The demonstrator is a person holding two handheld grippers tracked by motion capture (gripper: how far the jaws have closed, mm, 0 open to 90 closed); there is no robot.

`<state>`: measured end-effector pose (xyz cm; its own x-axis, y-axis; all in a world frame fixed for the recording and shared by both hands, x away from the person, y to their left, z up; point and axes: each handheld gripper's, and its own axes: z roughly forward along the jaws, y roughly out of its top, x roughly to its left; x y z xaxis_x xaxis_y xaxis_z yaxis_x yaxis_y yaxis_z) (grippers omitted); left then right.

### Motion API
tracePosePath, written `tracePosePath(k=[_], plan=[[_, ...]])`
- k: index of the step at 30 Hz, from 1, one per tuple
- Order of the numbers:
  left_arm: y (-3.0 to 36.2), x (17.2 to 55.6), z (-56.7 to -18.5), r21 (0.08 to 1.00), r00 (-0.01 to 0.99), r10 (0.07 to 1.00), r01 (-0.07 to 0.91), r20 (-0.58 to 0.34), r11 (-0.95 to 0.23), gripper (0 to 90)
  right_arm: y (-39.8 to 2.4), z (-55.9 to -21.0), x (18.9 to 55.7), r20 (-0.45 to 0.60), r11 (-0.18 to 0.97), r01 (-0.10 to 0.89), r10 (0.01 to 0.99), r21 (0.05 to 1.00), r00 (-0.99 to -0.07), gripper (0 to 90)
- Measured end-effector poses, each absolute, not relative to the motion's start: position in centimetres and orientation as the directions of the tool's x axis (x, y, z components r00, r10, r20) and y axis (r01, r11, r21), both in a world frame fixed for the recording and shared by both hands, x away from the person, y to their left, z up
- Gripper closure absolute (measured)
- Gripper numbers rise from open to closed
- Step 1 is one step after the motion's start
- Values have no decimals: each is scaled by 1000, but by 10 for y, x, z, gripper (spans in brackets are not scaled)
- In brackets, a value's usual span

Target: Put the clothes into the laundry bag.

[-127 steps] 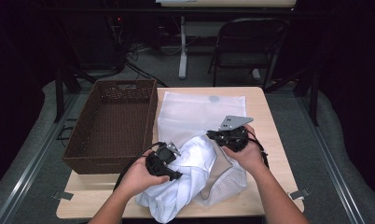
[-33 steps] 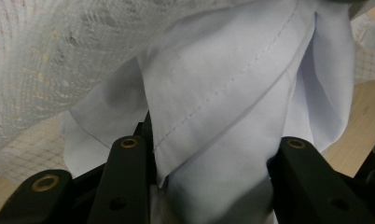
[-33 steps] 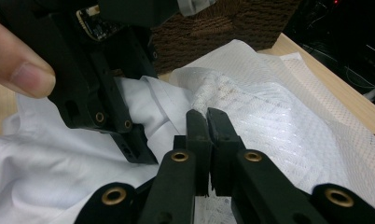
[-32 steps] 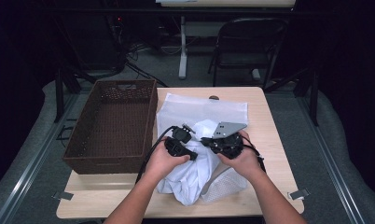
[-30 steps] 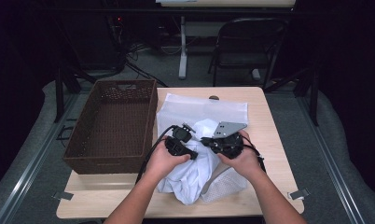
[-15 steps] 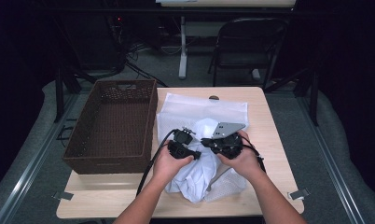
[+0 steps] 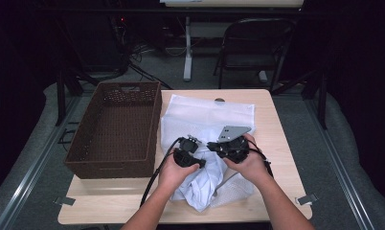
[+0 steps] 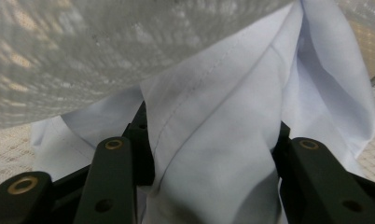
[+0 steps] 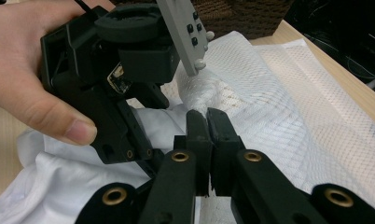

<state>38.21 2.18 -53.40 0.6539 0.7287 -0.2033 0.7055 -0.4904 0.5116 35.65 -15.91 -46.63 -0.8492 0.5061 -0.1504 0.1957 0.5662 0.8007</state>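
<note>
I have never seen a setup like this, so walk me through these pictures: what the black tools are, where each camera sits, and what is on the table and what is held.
A person sits at a wooden table with a hand-held two-jaw tool in each hand: the left gripper and the right gripper. The high view looks down from above; the other two cameras ride on the grippers and look along their black jaws. On the table lie a brown woven basket, a white mesh laundry bag and a white cloth garment partly in the bag. In the left gripper view the garment bunches between the jaws, which have just been opening. In the right gripper view the jaws are shut on the mesh bag's edge.
</note>
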Motion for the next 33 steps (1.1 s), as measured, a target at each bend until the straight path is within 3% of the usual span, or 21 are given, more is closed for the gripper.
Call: tracePosePath(k=[13, 33], plan=[[28, 375, -535, 528, 656, 727, 699, -202, -483, 377, -160, -469, 357, -146, 570, 205, 510, 796, -848, 886], [58, 349, -496, 607, 708, 680, 630, -192, -484, 329, -160, -468, 356, -152, 567, 197, 508, 800, -848, 886]])
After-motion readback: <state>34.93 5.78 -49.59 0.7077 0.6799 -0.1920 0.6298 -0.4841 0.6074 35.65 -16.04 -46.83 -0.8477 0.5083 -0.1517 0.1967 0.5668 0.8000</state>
